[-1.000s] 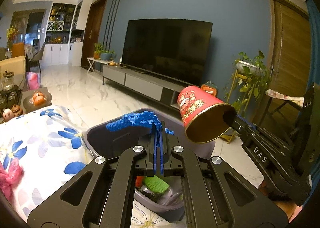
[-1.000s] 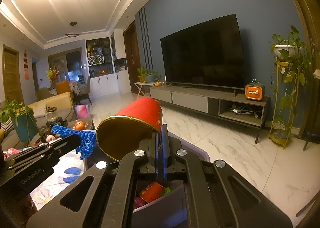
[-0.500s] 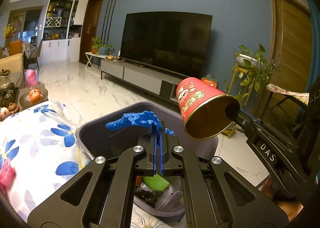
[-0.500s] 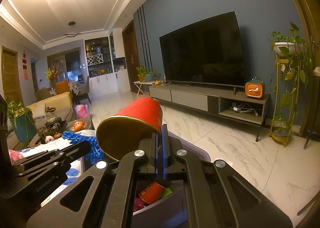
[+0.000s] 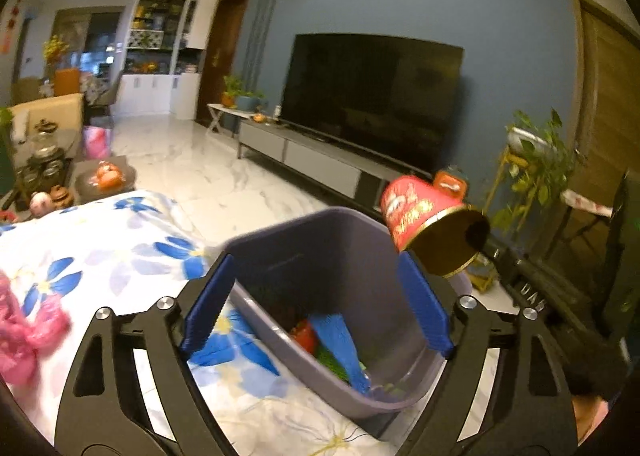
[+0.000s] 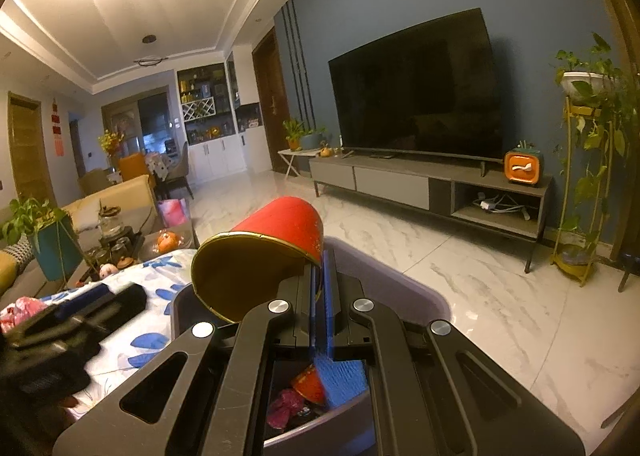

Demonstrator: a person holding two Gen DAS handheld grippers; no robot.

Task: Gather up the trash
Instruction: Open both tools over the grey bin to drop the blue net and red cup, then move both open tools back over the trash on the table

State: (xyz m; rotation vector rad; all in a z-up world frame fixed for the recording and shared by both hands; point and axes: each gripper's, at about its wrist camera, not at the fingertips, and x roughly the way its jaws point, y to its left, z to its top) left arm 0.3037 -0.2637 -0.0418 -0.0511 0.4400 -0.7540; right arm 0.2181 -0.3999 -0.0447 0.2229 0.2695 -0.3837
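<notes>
A grey trash bin stands at the edge of the flowered tablecloth. My left gripper is open and empty above the bin. A blue net-like scrap lies inside the bin on other trash; it also shows in the right wrist view. My right gripper is shut on the rim of a red paper cup with a gold inside, held tilted over the bin. The cup also shows in the left wrist view.
A pink crumpled scrap lies on the cloth at the left. A side table with jars and fruit stands behind. A TV stand, a plant stand and marble floor lie beyond.
My left gripper opened and the blue scrap dropped into the bin. The left gripper also shifted left. The right gripper still holds the red cup over the bin.
</notes>
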